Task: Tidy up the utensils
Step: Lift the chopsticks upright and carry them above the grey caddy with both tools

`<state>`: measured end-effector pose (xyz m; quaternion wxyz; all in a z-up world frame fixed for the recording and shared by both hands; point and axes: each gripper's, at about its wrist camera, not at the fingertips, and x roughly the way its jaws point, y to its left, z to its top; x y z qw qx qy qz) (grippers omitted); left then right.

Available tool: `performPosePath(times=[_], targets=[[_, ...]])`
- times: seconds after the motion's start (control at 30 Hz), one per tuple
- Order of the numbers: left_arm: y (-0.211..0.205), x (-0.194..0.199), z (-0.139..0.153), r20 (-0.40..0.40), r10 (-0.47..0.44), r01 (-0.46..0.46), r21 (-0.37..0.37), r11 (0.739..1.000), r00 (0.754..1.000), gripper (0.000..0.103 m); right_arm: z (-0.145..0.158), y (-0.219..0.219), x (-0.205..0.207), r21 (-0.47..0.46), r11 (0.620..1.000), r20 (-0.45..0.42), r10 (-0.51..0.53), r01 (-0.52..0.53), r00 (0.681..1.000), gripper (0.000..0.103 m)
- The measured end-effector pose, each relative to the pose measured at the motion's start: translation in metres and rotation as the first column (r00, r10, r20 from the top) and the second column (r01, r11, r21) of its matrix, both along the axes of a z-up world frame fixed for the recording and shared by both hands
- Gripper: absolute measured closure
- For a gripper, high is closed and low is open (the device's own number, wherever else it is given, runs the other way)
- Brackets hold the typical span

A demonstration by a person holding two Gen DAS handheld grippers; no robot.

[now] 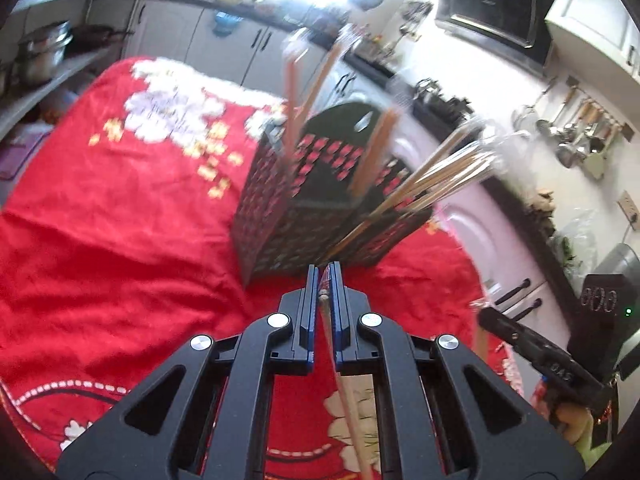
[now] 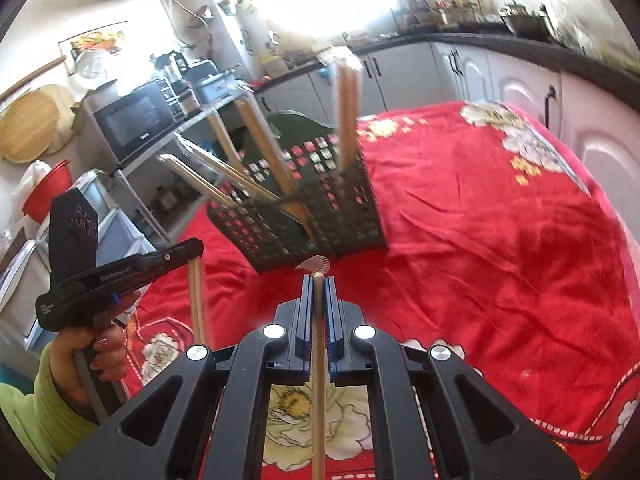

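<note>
A black perforated utensil caddy (image 1: 304,200) stands on the red floral cloth (image 1: 120,208), with several wrapped gold-handled utensils (image 1: 436,172) leaning out of its compartments. My left gripper (image 1: 325,280) is shut on a thin gold utensil handle (image 1: 348,412), just in front of the caddy. My right gripper (image 2: 319,284) is shut on another gold utensil (image 2: 318,392) with a shell-shaped tip (image 2: 314,265), close to the caddy (image 2: 312,216). The left gripper also shows in the right wrist view (image 2: 196,252), its utensil hanging down.
Grey kitchen cabinets (image 2: 500,76) and a dark countertop run behind the table. A microwave (image 2: 136,120) and shelves stand at the left in the right wrist view. The right gripper's body (image 1: 536,356) is at the right in the left wrist view.
</note>
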<state>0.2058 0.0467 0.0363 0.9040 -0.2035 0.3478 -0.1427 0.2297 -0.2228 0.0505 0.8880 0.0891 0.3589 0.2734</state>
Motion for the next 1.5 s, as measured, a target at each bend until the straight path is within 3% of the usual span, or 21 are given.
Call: performPosePath(times=[0.47, 0.77, 1.1, 1.3, 1.5], targets=[[-0.016, -0.01, 0.082, 0.193, -0.075, 0.074, 0.01, 0.997, 0.978, 0.1, 0.064, 0.011, -0.012, 0.046, 0.998, 0.219, 0.029, -0.04, 0.975, 0.097], [-0.022, -0.004, 0.138, 0.31, -0.089, 0.081, 0.039, 0.996, 0.946, 0.1, 0.116, 0.015, -0.003, 0.078, 0.997, 0.404, -0.01, -0.024, 0.915, 0.097], [-0.02, 0.008, 0.193, 0.409, -0.07, 0.049, 0.062, 0.997, 0.91, 0.1, 0.155, 0.014, 0.033, 0.126, 0.992, 0.502, -0.084, 0.023, 0.861, 0.097], [-0.012, 0.022, 0.212, 0.442, -0.03, -0.003, 0.073, 0.997, 0.897, 0.1, 0.171, 0.015, 0.057, 0.16, 0.986, 0.547, -0.126, 0.044, 0.828, 0.097], [-0.007, 0.048, 0.21, 0.422, 0.008, -0.036, 0.058, 0.998, 0.907, 0.1, 0.175, 0.022, 0.076, 0.172, 0.982, 0.582, -0.16, 0.071, 0.797, 0.097]])
